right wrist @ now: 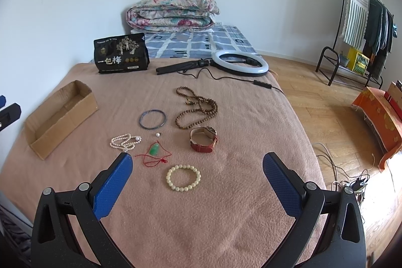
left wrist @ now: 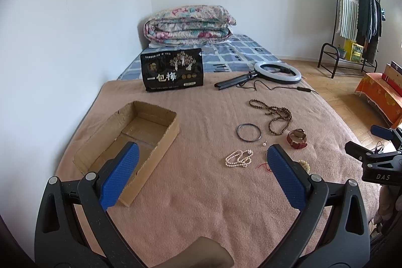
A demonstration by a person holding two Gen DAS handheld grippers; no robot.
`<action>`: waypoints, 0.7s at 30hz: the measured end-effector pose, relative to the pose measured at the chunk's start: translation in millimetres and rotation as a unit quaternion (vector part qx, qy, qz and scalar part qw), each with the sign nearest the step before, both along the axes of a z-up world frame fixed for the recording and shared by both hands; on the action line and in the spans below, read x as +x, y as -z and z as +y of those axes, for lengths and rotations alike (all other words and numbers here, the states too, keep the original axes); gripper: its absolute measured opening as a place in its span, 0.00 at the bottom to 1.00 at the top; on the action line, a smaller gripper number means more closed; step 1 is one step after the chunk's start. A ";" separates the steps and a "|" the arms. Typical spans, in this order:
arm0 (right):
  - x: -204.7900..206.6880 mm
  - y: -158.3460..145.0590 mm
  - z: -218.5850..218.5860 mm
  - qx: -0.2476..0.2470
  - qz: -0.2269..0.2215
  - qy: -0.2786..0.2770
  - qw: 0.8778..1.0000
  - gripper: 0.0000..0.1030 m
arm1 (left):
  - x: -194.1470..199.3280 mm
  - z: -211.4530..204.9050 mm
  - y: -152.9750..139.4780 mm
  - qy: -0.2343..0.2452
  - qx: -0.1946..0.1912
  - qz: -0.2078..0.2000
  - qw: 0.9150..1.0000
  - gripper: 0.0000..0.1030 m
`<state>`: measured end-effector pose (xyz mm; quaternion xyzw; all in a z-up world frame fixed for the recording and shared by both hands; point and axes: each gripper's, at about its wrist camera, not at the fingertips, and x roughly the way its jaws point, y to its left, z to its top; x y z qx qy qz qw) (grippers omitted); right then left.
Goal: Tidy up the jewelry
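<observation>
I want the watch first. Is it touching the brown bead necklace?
Apart. The right wrist view shows a strip of bare blanket between the watch and the brown bead necklace.

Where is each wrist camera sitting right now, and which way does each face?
Left wrist: low over the blanket, facing the cardboard box; left gripper open, right gripper's edge visible.
Right wrist: further right, facing the cream bracelet; right gripper open.
Shared: box, pearl necklace, watch, ring light.
</observation>
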<state>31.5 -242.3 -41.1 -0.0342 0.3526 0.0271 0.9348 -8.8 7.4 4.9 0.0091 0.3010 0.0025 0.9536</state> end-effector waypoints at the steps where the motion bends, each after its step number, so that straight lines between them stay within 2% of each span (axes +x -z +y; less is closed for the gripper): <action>1: 1.2 1.1 -1.3 0.001 0.003 0.001 1.000 1.00 | 1.7 1.0 3.1 0.000 -0.001 0.006 1.000 1.00; 11: 17.0 12.7 -17.3 0.022 0.048 0.011 0.999 1.00 | 33.8 -1.4 35.7 0.027 -0.005 0.066 0.997 1.00; 16: 27.2 24.4 -24.6 0.033 0.074 0.006 0.997 1.00 | 52.2 -9.6 53.7 0.046 0.007 0.090 0.995 0.89; 20: 36.4 34.2 -26.6 0.033 0.078 -0.012 0.996 1.00 | 67.7 -13.5 69.6 0.066 -0.009 0.126 0.990 0.78; 21: 39.7 36.9 -26.2 0.028 0.078 -0.016 0.996 1.00 | 71.4 -15.1 74.1 0.071 -0.015 0.134 0.988 0.72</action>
